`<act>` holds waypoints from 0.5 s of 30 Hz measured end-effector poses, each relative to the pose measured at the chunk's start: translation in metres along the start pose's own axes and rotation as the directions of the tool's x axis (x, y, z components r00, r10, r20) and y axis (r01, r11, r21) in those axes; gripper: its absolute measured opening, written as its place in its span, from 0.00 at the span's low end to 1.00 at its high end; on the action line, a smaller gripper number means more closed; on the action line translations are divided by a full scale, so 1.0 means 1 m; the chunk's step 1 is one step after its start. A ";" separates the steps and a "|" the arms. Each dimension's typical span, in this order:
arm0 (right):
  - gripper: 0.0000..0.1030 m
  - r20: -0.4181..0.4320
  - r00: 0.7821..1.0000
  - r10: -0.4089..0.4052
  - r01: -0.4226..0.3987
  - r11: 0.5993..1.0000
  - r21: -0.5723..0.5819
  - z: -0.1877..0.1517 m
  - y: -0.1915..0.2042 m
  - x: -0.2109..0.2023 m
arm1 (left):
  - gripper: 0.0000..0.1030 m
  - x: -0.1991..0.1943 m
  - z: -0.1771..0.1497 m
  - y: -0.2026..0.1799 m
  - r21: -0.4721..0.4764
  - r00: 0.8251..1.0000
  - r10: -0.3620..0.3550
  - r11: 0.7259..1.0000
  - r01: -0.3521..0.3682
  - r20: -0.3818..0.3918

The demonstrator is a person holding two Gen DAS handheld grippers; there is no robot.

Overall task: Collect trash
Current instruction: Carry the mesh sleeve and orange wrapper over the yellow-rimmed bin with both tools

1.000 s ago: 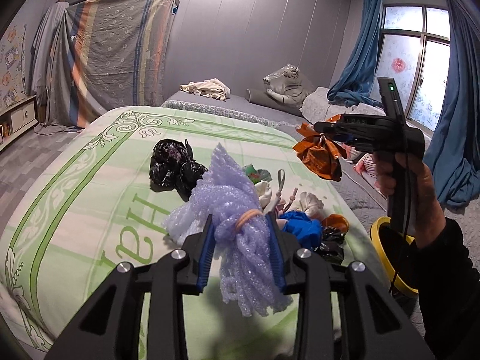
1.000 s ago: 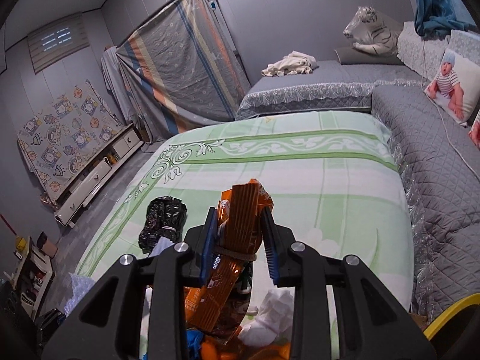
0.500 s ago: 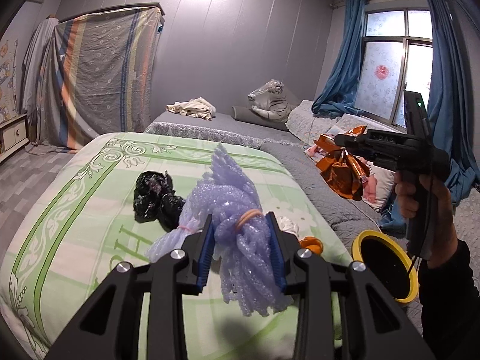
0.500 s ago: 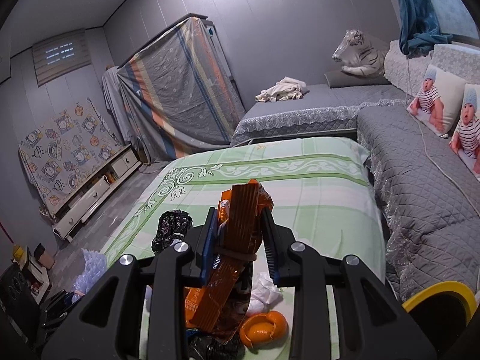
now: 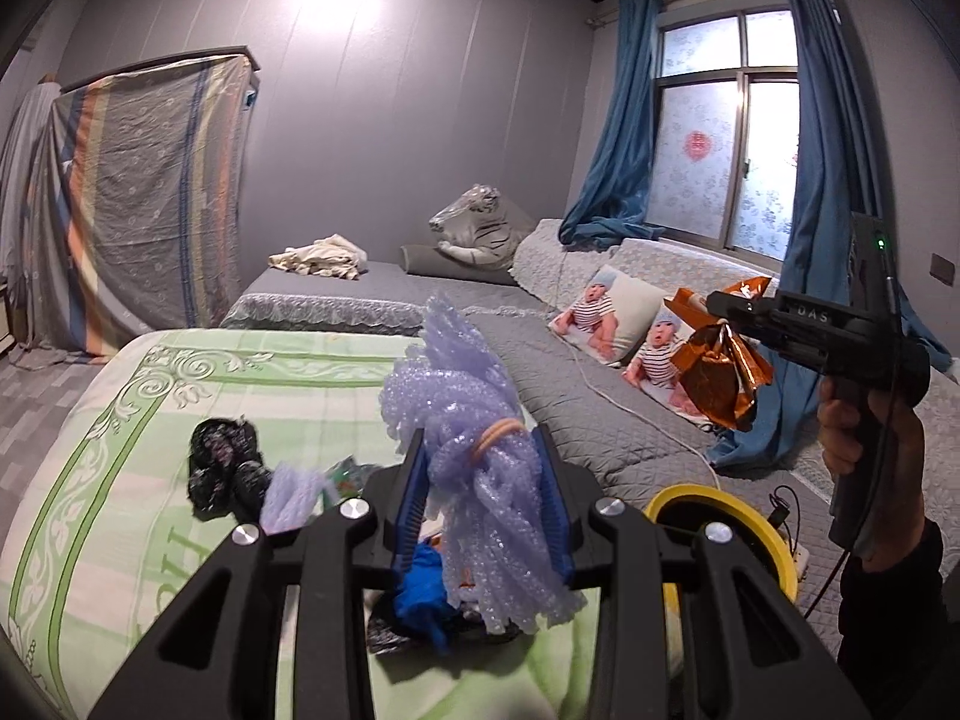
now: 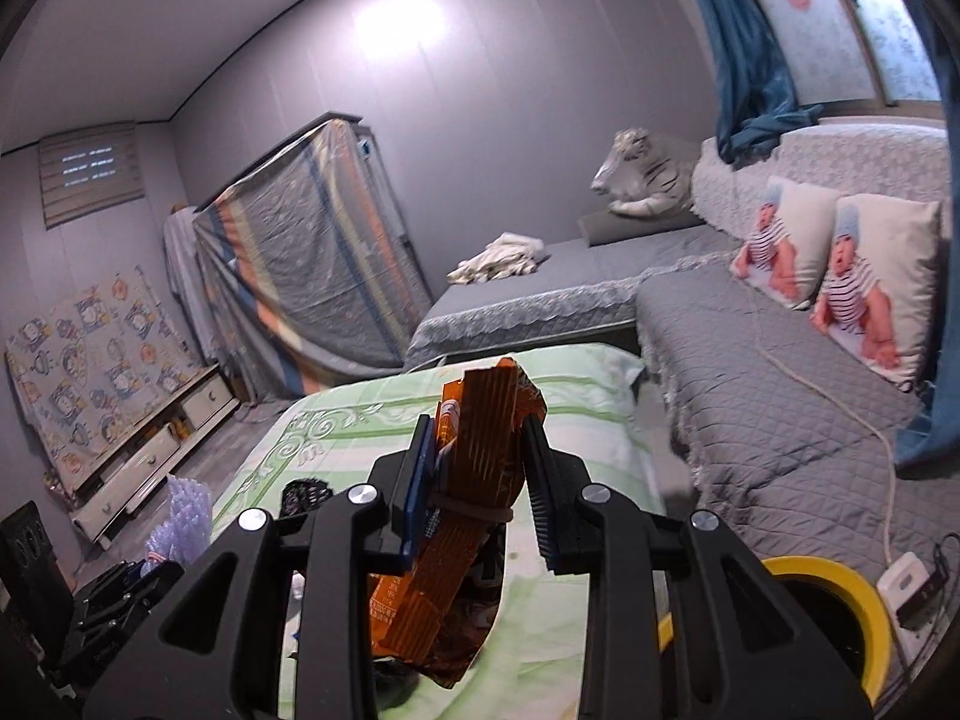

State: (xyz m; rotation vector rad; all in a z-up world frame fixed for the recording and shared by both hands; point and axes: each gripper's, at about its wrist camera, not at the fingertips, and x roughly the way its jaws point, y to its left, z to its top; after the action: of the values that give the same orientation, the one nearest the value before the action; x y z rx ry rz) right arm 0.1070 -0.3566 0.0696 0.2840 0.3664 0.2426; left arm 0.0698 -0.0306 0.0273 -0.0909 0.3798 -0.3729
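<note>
My left gripper (image 5: 483, 504) is shut on a purple bubble-wrap bundle (image 5: 474, 420) tied with a rubber band, lifted above the green bedsheet (image 5: 120, 510). My right gripper (image 6: 480, 492) is shut on a crumpled orange foil wrapper (image 6: 486, 420). In the left wrist view that wrapper (image 5: 720, 372) hangs from the right gripper (image 5: 723, 315), held by a hand above a yellow-rimmed bin (image 5: 663, 498). The bin (image 6: 840, 576) sits low right in the right wrist view. A black bag (image 5: 222, 474) and a blue scrap (image 5: 420, 594) lie on the bed.
A grey quilted sofa (image 5: 600, 420) with baby-print pillows (image 5: 606, 318) runs along the right, with a white cable (image 6: 840, 408) across it. Blue curtains (image 5: 828, 240) hang by the window. A power strip (image 6: 906, 582) lies beside the bin. A draped cupboard (image 5: 138, 192) stands at the back left.
Both grippers have risen and swung right, away from the trash pile on the bed. The orange wrapper went from over the bed to above the bin beside the sofa. Both grips held.
</note>
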 end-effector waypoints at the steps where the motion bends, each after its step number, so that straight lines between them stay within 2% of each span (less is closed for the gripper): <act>1: 0.27 0.013 1.000 -0.016 0.016 1.000 0.007 0.000 -0.006 -0.009 | 0.31 0.002 0.002 -0.005 0.007 1.000 -0.009 1.000 0.009 0.003; 8: 0.27 0.108 0.987 -0.120 0.115 0.992 0.050 -0.001 -0.051 -0.068 | 0.32 0.023 0.015 -0.042 0.034 0.995 -0.097 0.995 0.096 0.016; 11: 0.27 0.156 0.969 -0.192 0.185 0.981 0.061 -0.002 -0.069 -0.093 | 0.32 0.034 0.018 -0.063 0.049 0.990 -0.143 0.989 0.142 0.017; 15: 0.27 0.189 0.949 -0.251 0.239 0.967 0.086 -0.007 -0.095 -0.122 | 0.32 0.050 0.021 -0.090 0.069 0.981 -0.196 0.978 0.196 0.001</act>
State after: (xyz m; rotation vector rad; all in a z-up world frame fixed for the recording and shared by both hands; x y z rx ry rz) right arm 0.0108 -0.4783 0.0716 0.3175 0.2087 -0.0428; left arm 0.0906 -0.1321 0.0437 -0.0627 0.3505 -0.5801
